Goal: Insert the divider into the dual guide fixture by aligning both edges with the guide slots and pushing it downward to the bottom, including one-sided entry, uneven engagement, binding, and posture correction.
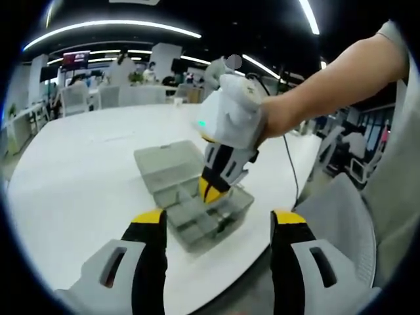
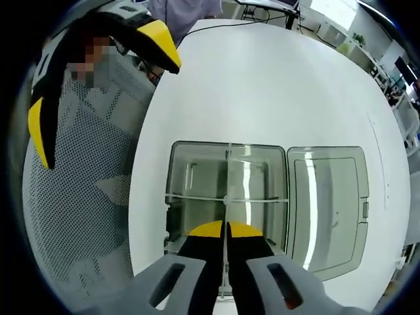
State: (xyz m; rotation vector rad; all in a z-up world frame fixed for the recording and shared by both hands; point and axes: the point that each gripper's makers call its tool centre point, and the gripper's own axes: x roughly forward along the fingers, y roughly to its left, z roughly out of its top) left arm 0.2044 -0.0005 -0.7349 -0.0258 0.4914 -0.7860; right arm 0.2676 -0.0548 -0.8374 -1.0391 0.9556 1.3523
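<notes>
Clear grey plastic is what the eye lands on first: a shallow, transparent compartment box [image 2: 226, 197] with its hinged lid [image 2: 328, 207] thrown flat open beside it, sitting on the round white tabletop [image 2: 275, 79] near the edge closest to the person.

In the right gripper view, the right hand-held gripper [image 2: 226, 230] has its yellow-tipped jaws pressed nearly together on a thin, clear plastic divider [image 2: 228, 190], which runs away from the tips as a pale line across the middle of the box. It meets a crosswise partition [image 2: 223, 199] roughly at the centre. From the left gripper view the same right hand-held gripper [image 1: 211, 189] is seen pointing steeply down into the box [image 1: 197, 210], a bare forearm [image 1: 328, 85] behind it.

The left hand-held gripper [image 1: 216, 226] hangs wide open with nothing between its jaws, near the box but apart from it.

As for progress, I'd judge the divider has entered the box and lines up with the far wall slot, but the jaws are on it, so seating is not finished. Whether both edges sit evenly in their guides, or how deep it has gone, I can't make out. What looks left is the push to the bottom and the letting go.
</notes>
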